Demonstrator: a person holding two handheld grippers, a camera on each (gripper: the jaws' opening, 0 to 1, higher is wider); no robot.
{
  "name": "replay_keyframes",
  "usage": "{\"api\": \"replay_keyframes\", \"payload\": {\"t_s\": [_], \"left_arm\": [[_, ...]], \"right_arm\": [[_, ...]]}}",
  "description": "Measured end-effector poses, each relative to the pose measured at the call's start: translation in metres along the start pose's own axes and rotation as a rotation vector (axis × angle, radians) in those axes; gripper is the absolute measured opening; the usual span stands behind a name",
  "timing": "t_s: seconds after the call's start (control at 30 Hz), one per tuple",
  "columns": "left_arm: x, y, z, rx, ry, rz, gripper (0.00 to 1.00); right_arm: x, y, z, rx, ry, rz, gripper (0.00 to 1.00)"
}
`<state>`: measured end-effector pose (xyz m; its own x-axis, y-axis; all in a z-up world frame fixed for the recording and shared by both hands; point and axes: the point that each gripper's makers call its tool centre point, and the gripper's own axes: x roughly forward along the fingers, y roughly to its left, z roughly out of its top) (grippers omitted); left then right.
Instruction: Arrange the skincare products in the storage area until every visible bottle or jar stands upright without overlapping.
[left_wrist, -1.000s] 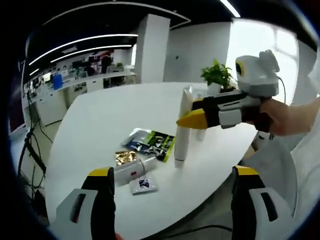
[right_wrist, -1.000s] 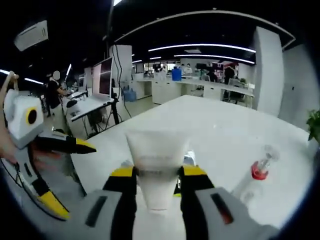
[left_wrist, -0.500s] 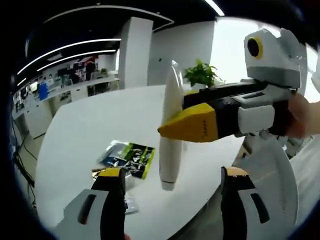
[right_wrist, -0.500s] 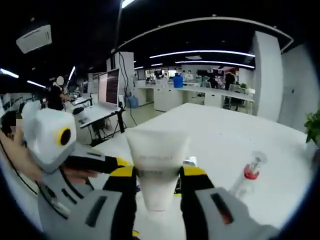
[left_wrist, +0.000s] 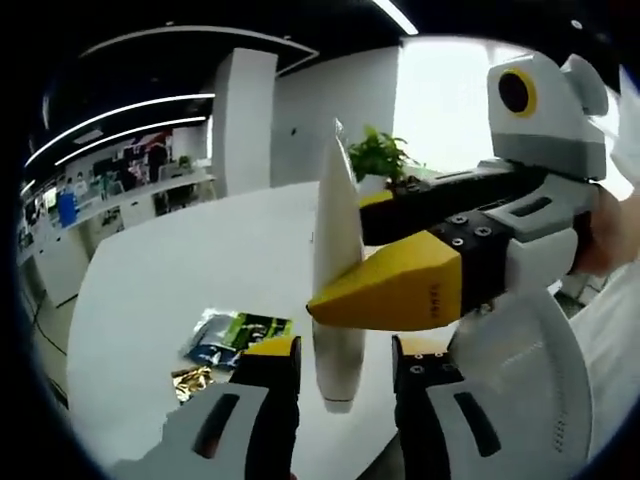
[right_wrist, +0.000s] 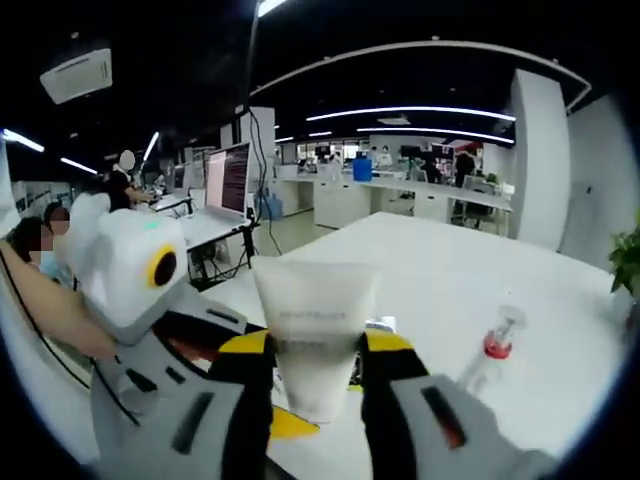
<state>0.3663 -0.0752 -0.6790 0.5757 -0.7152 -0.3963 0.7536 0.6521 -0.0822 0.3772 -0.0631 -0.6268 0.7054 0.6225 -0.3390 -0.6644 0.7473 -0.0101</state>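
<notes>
1. Right hand-held gripper (right_wrist: 315, 350): jaws clamped on the white tube (right_wrist: 315, 335), which is held in the air above the desk (right_wrist: 440, 260).
2. Left hand-held gripper (left_wrist: 342, 360): jaws narrowly parted on either side of the tube's lower end (left_wrist: 338, 375); whether they touch it cannot be told.
3. Tube in the left gripper view: upright, crimped end up, cap end down.
4. Desk surface: green and blue sachets (left_wrist: 232, 335) and a gold packet (left_wrist: 190, 382) lie flat; a clear bottle with a red collar (right_wrist: 493, 352) lies apart.
</notes>
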Motion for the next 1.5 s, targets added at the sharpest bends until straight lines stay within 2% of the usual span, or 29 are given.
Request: {"api": "replay_keyframes", "payload": {"t_s": [0.23,0.47,0.6,0.7,0.8,0.97,1.1,1.2,1.3,1.5], "left_arm": [[0.006,-0.004,0.005,0.023,-0.005,-0.016,0.18],[0.011,-0.01,0.009,0.033,0.008,-0.055,0.16],[0.013,-0.013,0.01,0.034,0.018,-0.094,0.16],[0.012,-0.016,0.011,0.054,0.026,-0.129,0.15],[0.01,-0.021,0.014,0.062,0.025,-0.194,0.15],[0.007,-0.037,0.022,0.113,0.028,-0.321,0.15],[0.004,-0.048,0.027,0.139,0.034,-0.421,0.15],[0.002,-0.055,0.029,0.16,0.049,-0.486,0.15],[0.0,-0.059,0.03,0.182,0.067,-0.541,0.15],[0.003,-0.064,0.028,0.224,0.107,-0.594,0.15]], "right_arm": [[-0.006,-0.002,0.0,0.01,-0.007,-0.004,0.33],[-0.012,-0.011,-0.002,0.027,-0.016,-0.008,0.34],[-0.016,-0.013,-0.001,0.044,-0.039,0.032,0.34],[-0.02,-0.012,-0.001,0.045,-0.051,0.088,0.33],[-0.026,-0.011,0.001,0.019,-0.059,0.164,0.32],[-0.036,-0.007,0.007,-0.013,-0.054,0.341,0.3],[-0.046,-0.004,0.013,0.009,-0.06,0.474,0.26],[-0.054,-0.001,0.016,-0.025,-0.042,0.573,0.23],[-0.059,0.001,0.016,-0.054,-0.025,0.639,0.2],[-0.06,0.003,0.014,-0.133,0.02,0.722,0.17]]}}
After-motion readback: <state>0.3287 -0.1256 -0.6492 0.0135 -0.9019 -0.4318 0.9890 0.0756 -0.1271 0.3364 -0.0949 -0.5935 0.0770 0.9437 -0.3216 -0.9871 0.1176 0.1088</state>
